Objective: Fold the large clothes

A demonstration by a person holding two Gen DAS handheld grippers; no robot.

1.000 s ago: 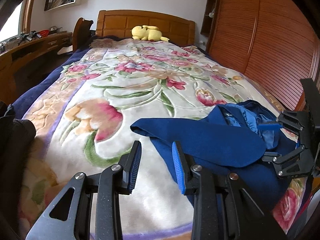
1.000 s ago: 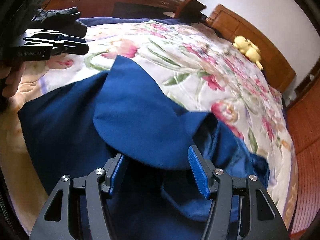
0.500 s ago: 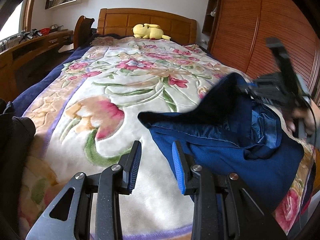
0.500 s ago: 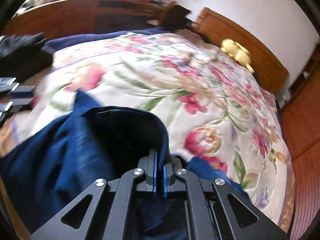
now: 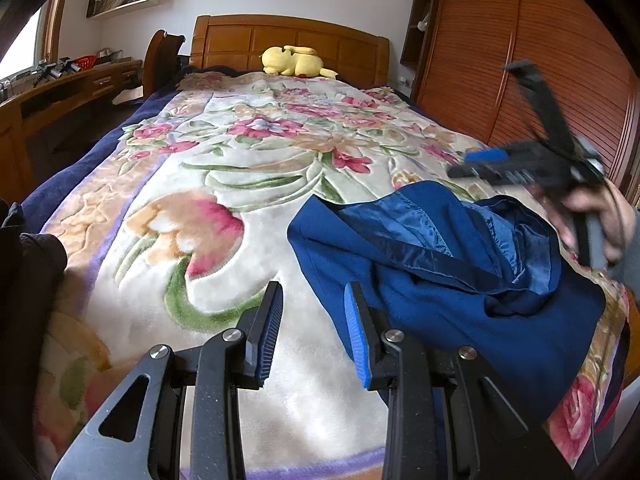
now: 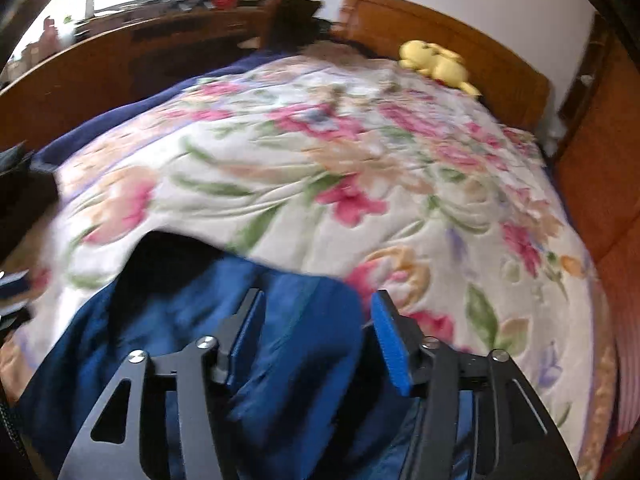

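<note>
- My left gripper (image 5: 311, 332) hovers over the floral blanket (image 5: 224, 184), jaws parted with nothing between them.
- My right gripper (image 6: 318, 340) is opening its jaws above the blue garment (image 5: 460, 280), pads clear of the cloth.
- That garment lies crumpled at the bed's near right corner.

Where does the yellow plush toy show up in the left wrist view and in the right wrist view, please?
Left wrist view: the yellow plush toy lies top centre, against the wooden headboard.
Right wrist view: the toy sits upper right, at the same headboard.
Shared landmark: the floral blanket running up to it.
</note>
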